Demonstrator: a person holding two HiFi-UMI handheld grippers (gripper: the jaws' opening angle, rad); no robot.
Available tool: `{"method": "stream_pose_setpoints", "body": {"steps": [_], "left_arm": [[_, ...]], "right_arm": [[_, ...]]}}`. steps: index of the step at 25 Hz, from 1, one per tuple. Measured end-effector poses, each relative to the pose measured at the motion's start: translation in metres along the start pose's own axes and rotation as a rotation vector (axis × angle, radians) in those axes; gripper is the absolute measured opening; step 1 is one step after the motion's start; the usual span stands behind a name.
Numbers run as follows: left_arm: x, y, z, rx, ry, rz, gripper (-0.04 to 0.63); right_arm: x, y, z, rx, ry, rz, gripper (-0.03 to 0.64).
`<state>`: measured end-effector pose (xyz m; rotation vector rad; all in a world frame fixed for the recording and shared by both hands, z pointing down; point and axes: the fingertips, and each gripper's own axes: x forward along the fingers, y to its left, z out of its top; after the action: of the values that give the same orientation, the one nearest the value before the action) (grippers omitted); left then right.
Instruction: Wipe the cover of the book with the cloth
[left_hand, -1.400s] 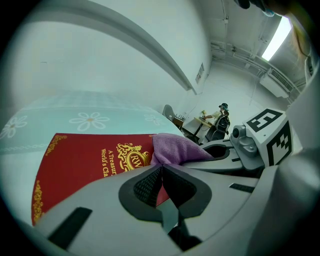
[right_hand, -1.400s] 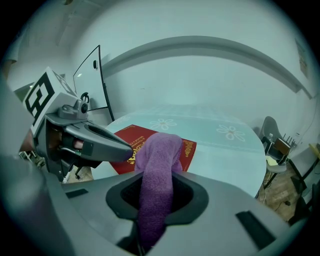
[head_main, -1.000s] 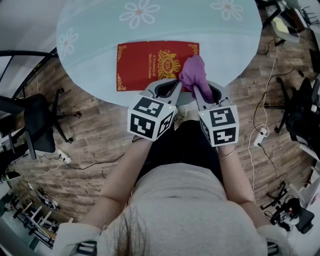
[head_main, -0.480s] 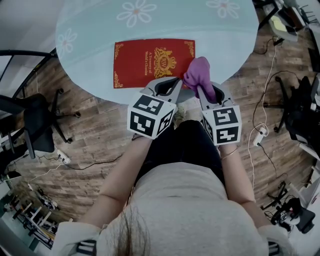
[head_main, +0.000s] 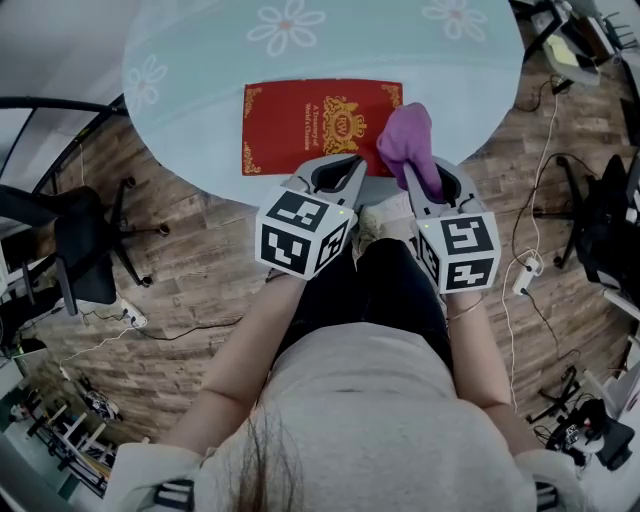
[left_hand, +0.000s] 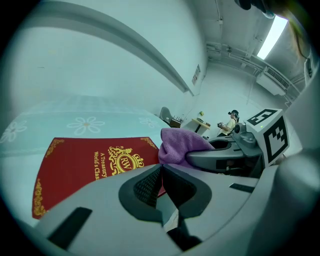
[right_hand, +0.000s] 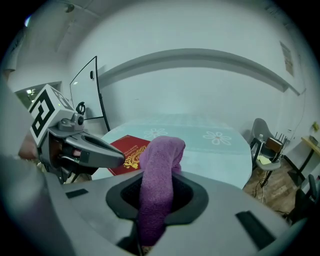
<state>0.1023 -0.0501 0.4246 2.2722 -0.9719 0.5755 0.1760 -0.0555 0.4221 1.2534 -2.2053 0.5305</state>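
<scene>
Head view looks down on a round pale table (head_main: 200, 40) with flower prints. A red book (head_main: 300, 125) with gold ornament lies flat near the table's near edge, its cover up. Both grippers reach in from that edge, side by side. The left gripper (head_main: 350, 163) points at the near edge of the book, right of the book's middle. In the left gripper view its jaws are pressed together at the tips with nothing between them (left_hand: 161, 169), and the book (left_hand: 85, 165) spreads out just ahead and to the left of them; whether the tips touch the cover cannot be told. The right gripper (head_main: 425, 178) stands just beside the left one, at the book's near right corner. In the right gripper view its jaws (right_hand: 157, 182) are clamped on a purple cloth (right_hand: 159, 165), which runs up between them and folds over in a rounded wad past the tips. In the head view that wad (head_main: 405, 140) lies over the near right corner of the book, partly past its right edge. Whether the cloth presses on the cover or hangs just over it cannot be told.
</scene>
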Motion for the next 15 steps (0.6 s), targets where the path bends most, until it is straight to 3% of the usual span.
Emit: {"method": "stream_pose_setpoints", "body": {"steps": [15], "left_arm": [[-0.053,0.006,0.042,0.095,-0.140,-0.167,0.020]], "right_arm": [[-0.009,0.038,0.066,0.012,-0.132,0.002,0.081]]}}
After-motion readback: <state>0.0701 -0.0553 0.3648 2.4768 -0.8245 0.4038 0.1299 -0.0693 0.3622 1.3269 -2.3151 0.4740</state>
